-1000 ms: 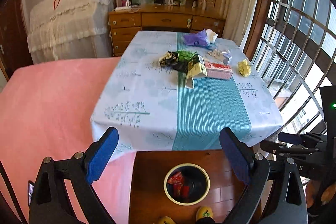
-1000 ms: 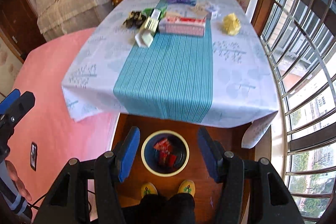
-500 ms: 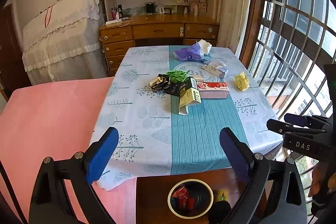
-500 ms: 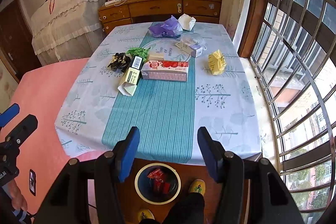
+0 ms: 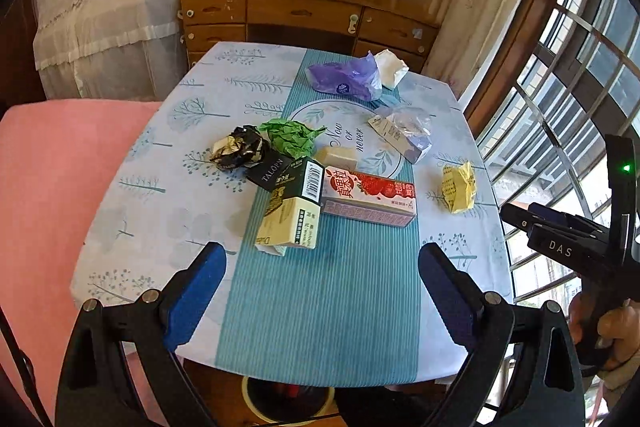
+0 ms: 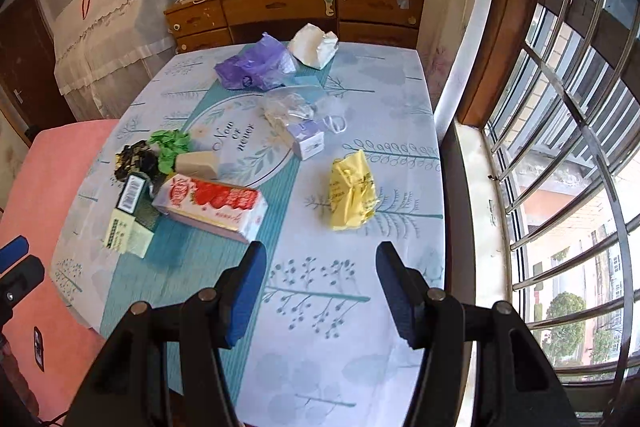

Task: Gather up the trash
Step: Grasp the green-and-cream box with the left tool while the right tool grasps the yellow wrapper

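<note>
Trash lies scattered on the tablecloth-covered table [image 5: 160, 211]: a red strawberry carton [image 5: 368, 197] [image 6: 212, 205], a green-and-cream carton [image 5: 294, 211], a black crumpled wrapper [image 5: 238, 149], green crumpled paper [image 5: 290, 139], a yellow wrapper [image 6: 352, 191], a purple bag [image 6: 252, 65], a white tissue [image 6: 314, 45] and a clear bag with a small box [image 6: 304, 131]. My left gripper [image 5: 320, 267] hovers open over the teal runner, just short of the cartons. My right gripper [image 6: 320, 259] is open above the cloth, short of the yellow wrapper. The bin [image 5: 288, 399] peeks out under the table's near edge.
A pink covered surface [image 5: 48, 187] borders the table on the left. A wooden dresser [image 5: 304, 15] stands behind it, with lace-draped furniture [image 5: 112, 11] beside that. Barred windows [image 6: 560, 147] run close along the right side.
Both grippers have moved forward from above the floor bin to over the table. The trash now looks much nearer, and the bin has slipped almost out of sight.
</note>
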